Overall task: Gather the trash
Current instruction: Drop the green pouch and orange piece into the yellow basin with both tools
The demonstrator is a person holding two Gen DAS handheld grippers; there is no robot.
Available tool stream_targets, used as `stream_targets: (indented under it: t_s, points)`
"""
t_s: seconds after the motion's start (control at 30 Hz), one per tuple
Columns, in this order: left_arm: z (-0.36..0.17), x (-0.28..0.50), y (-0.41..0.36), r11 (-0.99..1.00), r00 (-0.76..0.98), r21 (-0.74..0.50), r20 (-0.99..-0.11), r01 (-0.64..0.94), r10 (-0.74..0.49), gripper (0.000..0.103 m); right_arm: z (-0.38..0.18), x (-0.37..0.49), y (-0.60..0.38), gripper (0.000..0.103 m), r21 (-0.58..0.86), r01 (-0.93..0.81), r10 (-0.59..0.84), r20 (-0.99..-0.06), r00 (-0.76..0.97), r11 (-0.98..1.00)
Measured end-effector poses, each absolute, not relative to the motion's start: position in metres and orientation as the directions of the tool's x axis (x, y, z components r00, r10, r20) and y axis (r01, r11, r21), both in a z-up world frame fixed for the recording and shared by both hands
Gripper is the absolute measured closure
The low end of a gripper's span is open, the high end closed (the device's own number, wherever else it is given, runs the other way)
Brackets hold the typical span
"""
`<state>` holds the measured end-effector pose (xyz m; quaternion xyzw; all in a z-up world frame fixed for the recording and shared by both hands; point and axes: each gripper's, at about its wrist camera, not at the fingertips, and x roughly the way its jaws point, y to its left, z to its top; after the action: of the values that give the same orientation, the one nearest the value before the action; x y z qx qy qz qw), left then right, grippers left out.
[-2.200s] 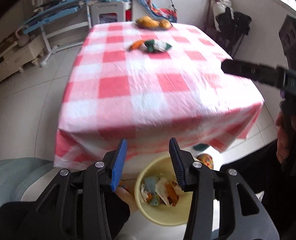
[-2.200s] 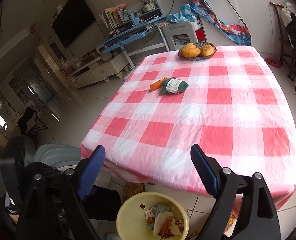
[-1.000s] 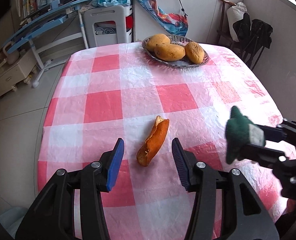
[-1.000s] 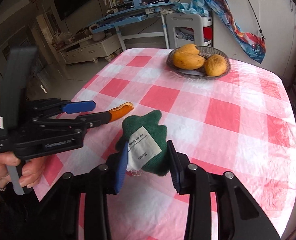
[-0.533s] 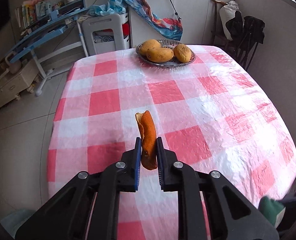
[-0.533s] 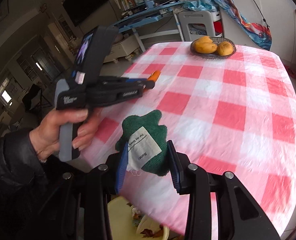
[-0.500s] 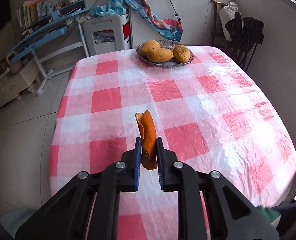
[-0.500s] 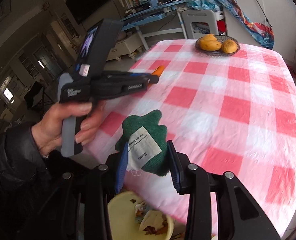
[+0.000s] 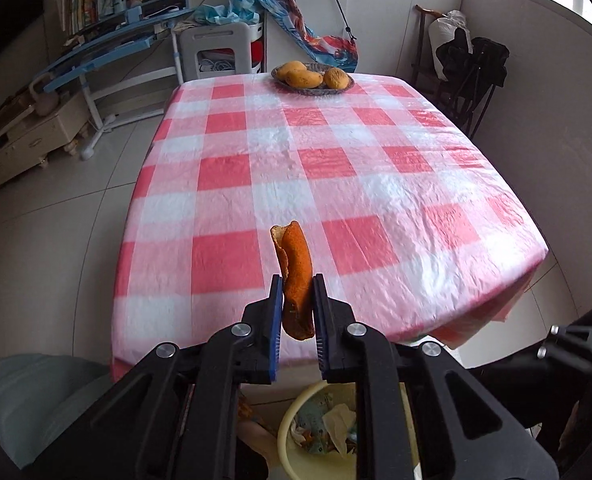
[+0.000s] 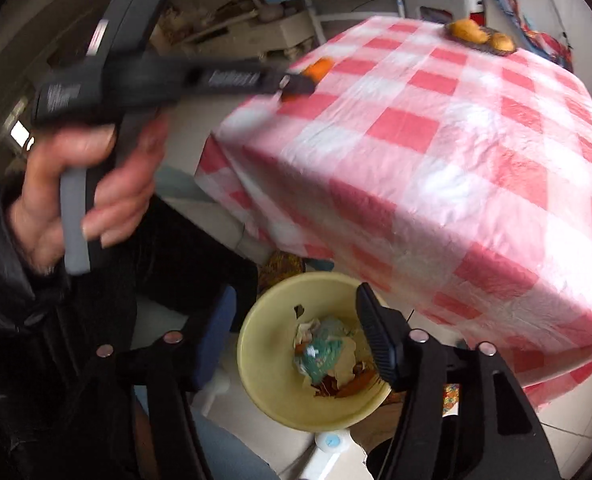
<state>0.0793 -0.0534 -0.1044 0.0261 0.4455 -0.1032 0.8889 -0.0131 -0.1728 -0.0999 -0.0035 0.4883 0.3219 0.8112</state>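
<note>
My left gripper (image 9: pixel 298 292) is shut on an orange peel (image 9: pixel 294 280) and holds it above the near edge of the table with the red-and-white checked cloth (image 9: pixel 320 168). The peel (image 10: pixel 320 67) and left gripper (image 10: pixel 296 84) also show, blurred, in the right wrist view. My right gripper (image 10: pixel 296 316) is open and empty above a yellow trash bin (image 10: pixel 263 364) on the floor by the table. The bin holds a green cloth (image 10: pixel 324 350) and paper scraps. The bin (image 9: pixel 291 420) also shows below my left gripper.
A dish of mangoes (image 9: pixel 312 77) stands at the table's far end. A grey-green seat (image 9: pixel 23 396) is at the lower left. A white stool (image 9: pixel 219 52), a blue desk (image 9: pixel 95 56) and a chair with dark clothes (image 9: pixel 472 68) stand beyond the table.
My right gripper has opened over the bin and the green cloth now lies in it. My left gripper has drawn back toward the table's near edge with the peel.
</note>
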Motion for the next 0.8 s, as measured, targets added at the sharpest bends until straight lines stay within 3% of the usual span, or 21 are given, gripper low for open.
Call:
stream_targets:
  t_s: [0.2, 0.47, 0.57, 0.63, 0.7, 0.8]
  points:
    - [-0.116, 0.030, -0.063, 0.972, 0.537, -0.053, -0.826, 0.228, -0.171, 0.089, -0.076, -0.016, -0.208, 0.032, 0.365, -0.428, 0.553, -0.666, 0.501, 0.827]
    - [-0.150, -0.025, -0.085, 0.950, 0.397, -0.063, -0.898, 0.306, -0.188, 0.088, -0.064, -0.024, -0.220, 0.024, 0.353, -0.350, 0.497, -0.582, 0.644, 0.868]
    - [-0.155, -0.038, -0.089, 0.944, 0.377, -0.029, -0.912, 0.329, -0.159, 0.079, -0.058, -0.026, -0.224, 0.018, 0.335, -0.323, 0.463, -0.558, 0.689, 0.885]
    - [-0.147, -0.044, -0.086, 0.949, 0.413, 0.006, -0.901, 0.316, -0.132, 0.067, -0.053, -0.029, -0.228, 0.016, 0.322, -0.305, 0.438, -0.543, 0.716, 0.896]
    - [-0.130, -0.048, -0.081, 0.958, 0.477, 0.030, -0.871, 0.285, -0.115, 0.055, -0.048, -0.036, -0.229, 0.014, 0.296, -0.283, 0.403, -0.526, 0.749, 0.912]
    - [-0.102, -0.054, -0.073, 0.969, 0.574, 0.071, -0.815, 0.236, -0.080, 0.044, -0.040, -0.053, -0.230, 0.009, 0.267, -0.255, 0.358, -0.482, 0.800, 0.929]
